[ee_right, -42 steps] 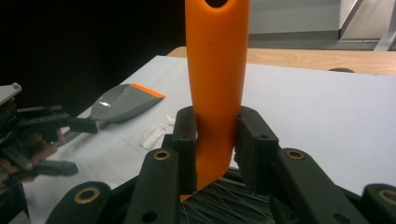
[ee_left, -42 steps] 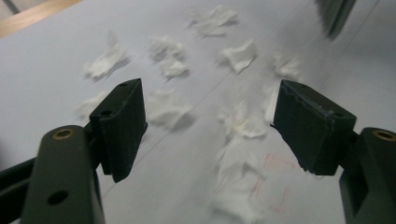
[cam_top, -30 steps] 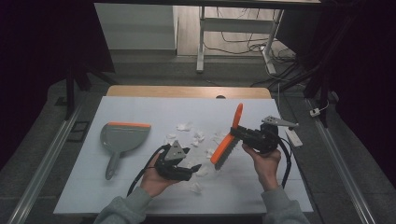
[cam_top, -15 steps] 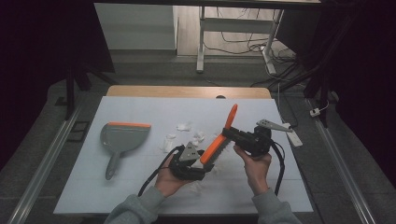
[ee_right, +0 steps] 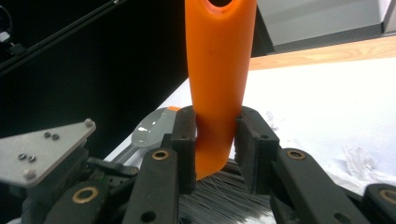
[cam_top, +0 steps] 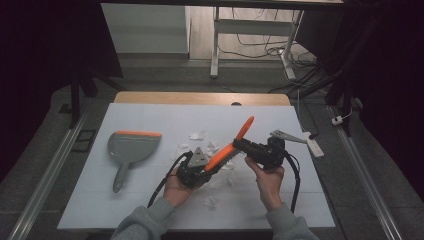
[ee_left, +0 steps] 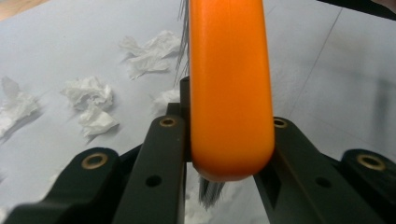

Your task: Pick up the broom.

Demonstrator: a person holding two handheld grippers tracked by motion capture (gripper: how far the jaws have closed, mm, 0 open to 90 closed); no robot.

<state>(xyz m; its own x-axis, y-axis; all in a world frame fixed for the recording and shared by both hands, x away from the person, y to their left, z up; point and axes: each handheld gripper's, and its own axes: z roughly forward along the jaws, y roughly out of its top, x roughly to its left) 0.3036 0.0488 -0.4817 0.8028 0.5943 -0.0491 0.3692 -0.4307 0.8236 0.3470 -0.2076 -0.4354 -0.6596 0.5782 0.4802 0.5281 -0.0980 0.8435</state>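
Over the middle of the table, an orange-handled brush point(cam_top: 231, 147) is held slanting in the air between the two grippers, its handle tip pointing up toward the far right. The left gripper point(cam_top: 196, 167) has just been closing and its jaws now clamp the lower, bristle end of the brush; the right gripper point(cam_top: 244, 145) is closed on the handle higher up. The left gripper view adds what the high view cannot: the rounded orange back of the brush point(ee_left: 229, 88) pinched between the black jaws, dark bristles poking out below, and crumpled paper scraps point(ee_left: 91, 103) on the white sheet beyond. The right gripper view shows the handle point(ee_right: 217, 79) squeezed between its pads, with pale bristles fanned beneath. A grey dustpan with an orange lip point(cam_top: 131, 149) lies at the left of the white table cover point(cam_top: 125, 200), well apart from the brush; scraps point(cam_top: 198, 136) are scattered in the centre. Beyond the wooden far edge, cables lie on a dim floor.
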